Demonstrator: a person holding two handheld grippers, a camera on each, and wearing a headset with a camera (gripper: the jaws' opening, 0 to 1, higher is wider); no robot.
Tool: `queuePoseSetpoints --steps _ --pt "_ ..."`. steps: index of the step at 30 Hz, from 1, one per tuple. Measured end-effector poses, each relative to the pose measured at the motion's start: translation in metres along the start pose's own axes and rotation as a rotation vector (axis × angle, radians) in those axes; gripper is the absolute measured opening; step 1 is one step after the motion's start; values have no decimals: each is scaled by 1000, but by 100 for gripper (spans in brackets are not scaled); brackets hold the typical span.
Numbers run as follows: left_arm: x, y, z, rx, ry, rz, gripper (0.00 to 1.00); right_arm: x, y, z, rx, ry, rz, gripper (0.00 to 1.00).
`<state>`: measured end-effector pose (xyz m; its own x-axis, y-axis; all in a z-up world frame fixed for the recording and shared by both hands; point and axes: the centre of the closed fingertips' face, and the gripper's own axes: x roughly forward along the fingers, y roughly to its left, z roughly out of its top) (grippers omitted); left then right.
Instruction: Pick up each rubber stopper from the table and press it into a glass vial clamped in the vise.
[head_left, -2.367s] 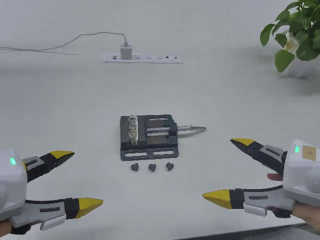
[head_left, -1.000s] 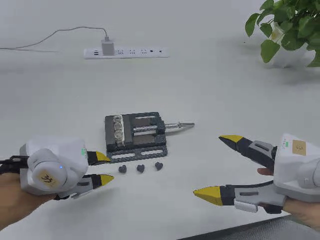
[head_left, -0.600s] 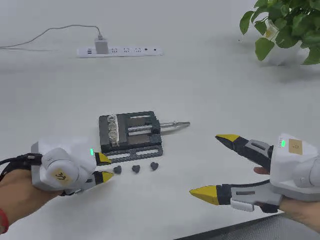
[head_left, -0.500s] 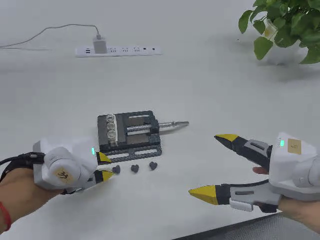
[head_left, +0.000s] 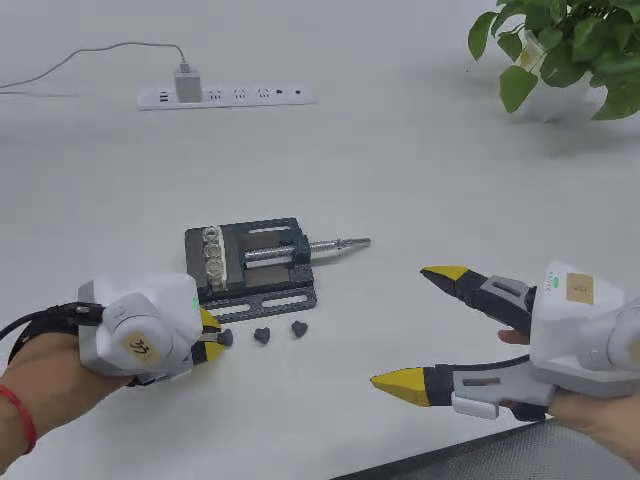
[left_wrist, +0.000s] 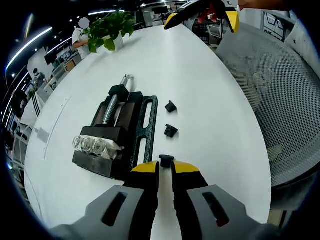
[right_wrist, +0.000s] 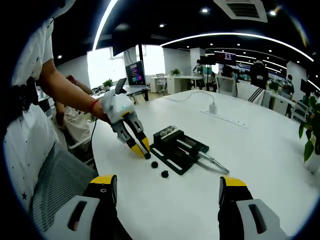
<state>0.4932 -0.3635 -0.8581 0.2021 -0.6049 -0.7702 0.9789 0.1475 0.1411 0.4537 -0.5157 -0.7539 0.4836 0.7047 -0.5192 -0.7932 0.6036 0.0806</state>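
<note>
The left tongs (left_wrist: 165, 167) are narrowed to a slim gap, their yellow tips flanking the nearest rubber stopper (left_wrist: 166, 160) on the desk (left_wrist: 215, 120); I cannot tell whether they pinch it yet. With so little tip engaged, the stopper could squirt free or tilt and meet a glass vial (left_wrist: 95, 145) in the vise (left_wrist: 125, 130) crookedly. The right tongs (head_left: 410, 326) gape wide, empty. Earlier, the left tongs were spread wide, well apart from the stoppers.

White power strip (head_left: 240, 96) far across table (head_left: 420, 170), charger (head_left: 186, 84) plugged in; potted plant (head_left: 560, 45) far right.
</note>
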Motion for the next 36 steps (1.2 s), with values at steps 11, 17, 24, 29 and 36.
queuePoseSetpoints --steps 11,17,24,29,36 --pt "1 0 0 6 6 2 6 1 2 0 3 3 10 81" --pt "1 0 -1 12 8 9 5 4 4 1 -3 4 19 80" --pt "1 2 -1 -8 12 20 5 7 8 5 -6 9 36 77" --pt "-2 5 3 -49 -5 30 5 11 13 9 -14 12 57 72" --pt "-15 5 22 -161 -88 48 5 14 23 19 -33 18 100 67"
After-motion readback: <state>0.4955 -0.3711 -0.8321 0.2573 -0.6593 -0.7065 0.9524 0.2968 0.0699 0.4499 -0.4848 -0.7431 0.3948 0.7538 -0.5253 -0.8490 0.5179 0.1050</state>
